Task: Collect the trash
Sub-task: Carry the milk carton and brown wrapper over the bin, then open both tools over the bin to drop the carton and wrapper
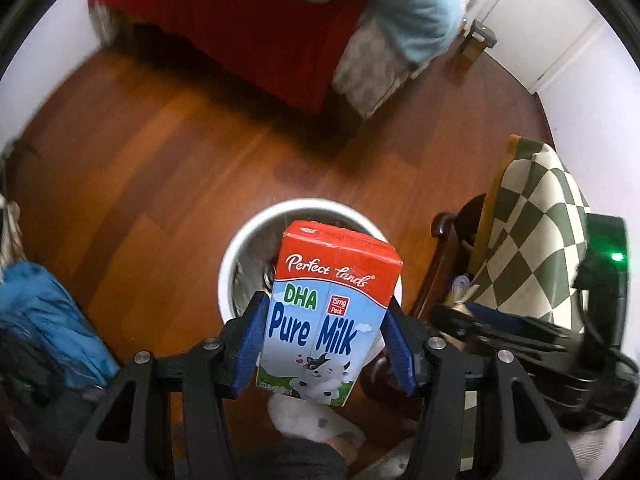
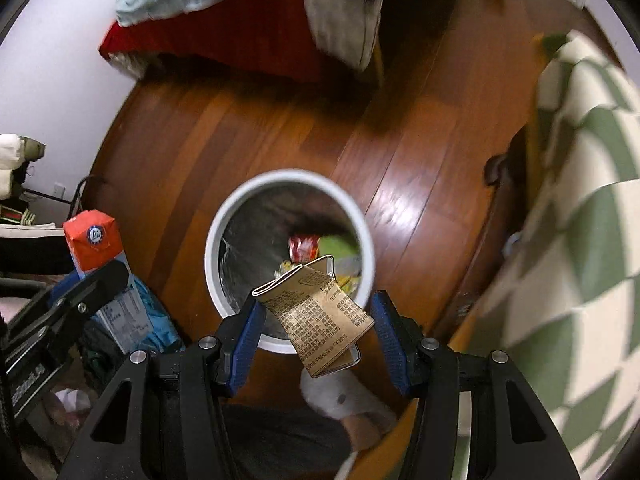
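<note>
Left wrist view: I have the left gripper (image 1: 326,334) with blue pads clamped on a red-and-blue "Pure Milk" paper carton (image 1: 324,312), held upright.
Bin: round white-rimmed waste bin (image 1: 256,228) on the wooden floor (image 1: 160,160), at 12 o'clock just behind the carton.
Right wrist view: my right gripper (image 2: 316,334) has its fingers closed on a flattened brown printed paper package (image 2: 324,320), over the bin's 6 o'clock rim (image 2: 212,240).
Inside bin: red and yellow wrappers (image 2: 316,252).

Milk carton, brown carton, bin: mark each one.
Milk carton (image 1: 320,320), left wrist view, blue front panel.
Brown carton (image 2: 320,316), right wrist view, printed side.
Bin (image 2: 212,256), right wrist view, white rim, left side.
</note>
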A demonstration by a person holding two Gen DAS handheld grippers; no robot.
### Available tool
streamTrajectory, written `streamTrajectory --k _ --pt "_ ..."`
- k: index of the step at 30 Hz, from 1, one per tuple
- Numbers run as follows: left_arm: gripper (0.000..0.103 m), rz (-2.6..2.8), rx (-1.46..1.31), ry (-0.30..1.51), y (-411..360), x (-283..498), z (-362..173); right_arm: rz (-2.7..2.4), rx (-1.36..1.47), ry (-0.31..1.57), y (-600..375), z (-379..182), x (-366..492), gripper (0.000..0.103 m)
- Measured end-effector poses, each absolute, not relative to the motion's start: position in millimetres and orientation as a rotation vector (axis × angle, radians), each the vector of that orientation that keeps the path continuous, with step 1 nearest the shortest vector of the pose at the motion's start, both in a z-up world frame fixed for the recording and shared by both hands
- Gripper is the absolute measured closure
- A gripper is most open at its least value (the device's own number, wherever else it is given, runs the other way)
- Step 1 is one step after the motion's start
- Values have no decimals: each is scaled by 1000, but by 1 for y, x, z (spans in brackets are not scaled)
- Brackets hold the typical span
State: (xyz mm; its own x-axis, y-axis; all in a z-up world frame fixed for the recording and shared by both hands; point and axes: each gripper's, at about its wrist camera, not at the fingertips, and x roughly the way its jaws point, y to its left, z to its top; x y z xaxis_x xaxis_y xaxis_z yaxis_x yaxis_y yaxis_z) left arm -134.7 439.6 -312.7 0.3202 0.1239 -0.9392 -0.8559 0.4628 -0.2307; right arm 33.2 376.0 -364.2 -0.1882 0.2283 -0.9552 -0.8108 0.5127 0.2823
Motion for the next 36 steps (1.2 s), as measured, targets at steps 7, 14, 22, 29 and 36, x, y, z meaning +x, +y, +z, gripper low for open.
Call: streamTrajectory --k 7,14,22,29,36 --pt "20 758 -998 1058 457 -150 -347 986 -553 1567 401 -426 26 46" --pt "6 865 -950 1105 455 -166 -347 969 -616 1540 413 -440 29 4" --pt "6 980 -848 1145 432 -182 -335 938 -703 1416 394 -406 23 2" --pt "6 997 -786 1138 405 -187 -306 958 -708 1358 362 -366 17 2" --pt "6 989 -734 1097 375 -191 -256 1024 -653 1314 329 -309 10 2"
